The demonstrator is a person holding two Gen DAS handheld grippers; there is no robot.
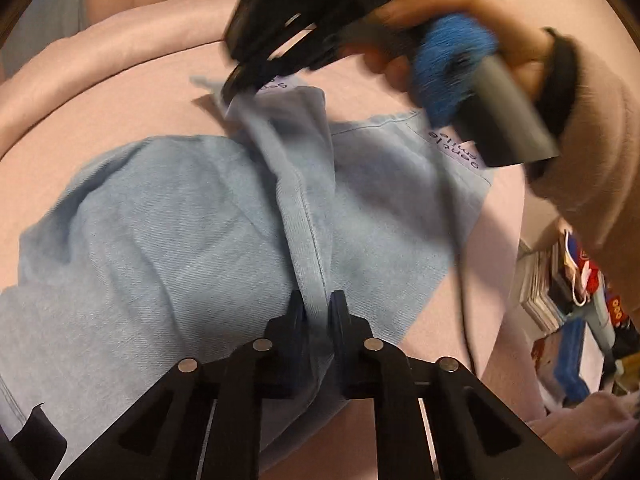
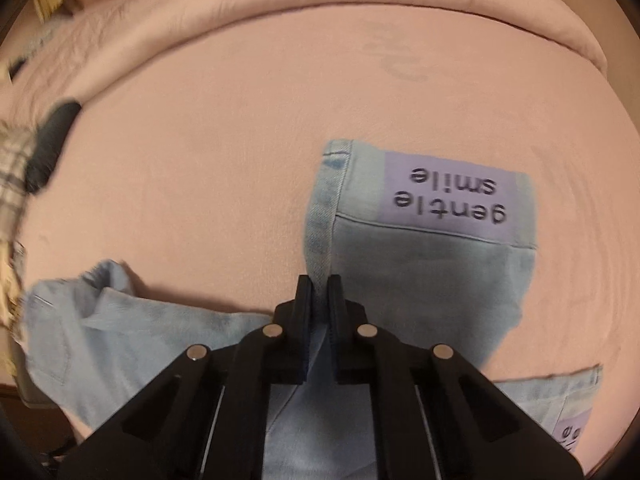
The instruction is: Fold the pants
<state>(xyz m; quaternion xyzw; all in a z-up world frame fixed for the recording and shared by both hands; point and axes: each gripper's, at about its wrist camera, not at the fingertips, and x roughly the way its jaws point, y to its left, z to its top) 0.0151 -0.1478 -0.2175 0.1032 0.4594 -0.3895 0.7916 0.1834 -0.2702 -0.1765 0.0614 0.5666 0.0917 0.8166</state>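
Note:
Light blue denim pants lie on a pink bed sheet. My left gripper is shut on a seamed fold of the pants. My right gripper, blurred at the top of the left wrist view, pinches the far end of the same fold. In the right wrist view my right gripper is shut on a hem edge of the pants, lifted above the sheet. A purple "gentle smile" label hangs upside down on the held part. A second label shows on the layer below.
A rolled pink duvet edge runs along the far side of the bed. A dark item and plaid cloth lie at the bed's left. Stacked books and clutter sit on the floor to the right.

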